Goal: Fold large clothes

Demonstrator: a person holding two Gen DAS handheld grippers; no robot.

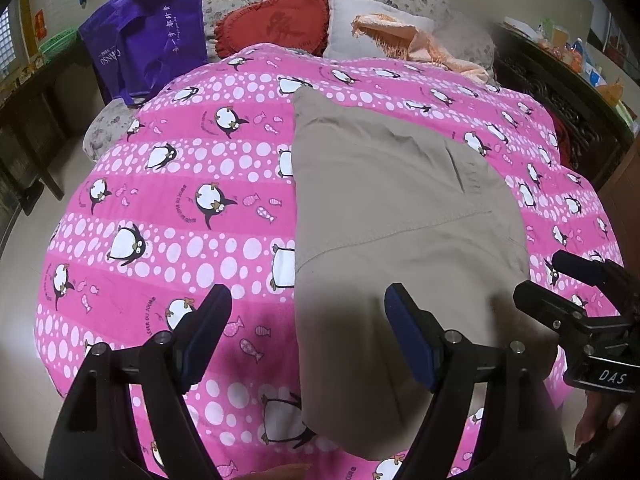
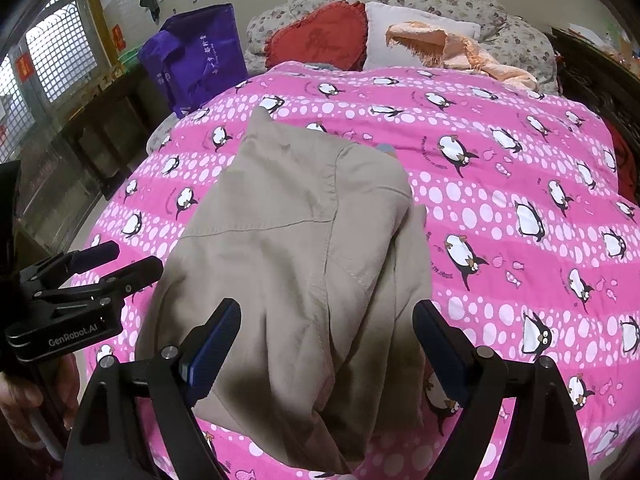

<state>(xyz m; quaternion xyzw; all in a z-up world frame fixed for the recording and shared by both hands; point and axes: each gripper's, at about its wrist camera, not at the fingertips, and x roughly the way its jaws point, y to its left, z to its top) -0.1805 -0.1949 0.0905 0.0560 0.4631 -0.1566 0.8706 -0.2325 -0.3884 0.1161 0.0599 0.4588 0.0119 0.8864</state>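
Observation:
A beige garment (image 1: 392,208) lies folded lengthwise on the pink penguin quilt (image 1: 180,208); it also shows in the right wrist view (image 2: 296,248) on the quilt (image 2: 500,184). My left gripper (image 1: 308,320) is open and empty above the garment's near left edge. My right gripper (image 2: 326,328) is open and empty above the garment's near end, where the folded layers bunch up. The right gripper also shows at the right edge of the left wrist view (image 1: 560,280), and the left gripper at the left edge of the right wrist view (image 2: 132,262).
A purple bag (image 1: 148,44) stands at the bed's far left. A red cushion (image 1: 276,20), a white pillow (image 1: 360,24) and an orange fringed cloth (image 1: 432,48) lie at the head. Dark furniture (image 1: 560,96) flanks the right, a dark table (image 2: 100,132) the left.

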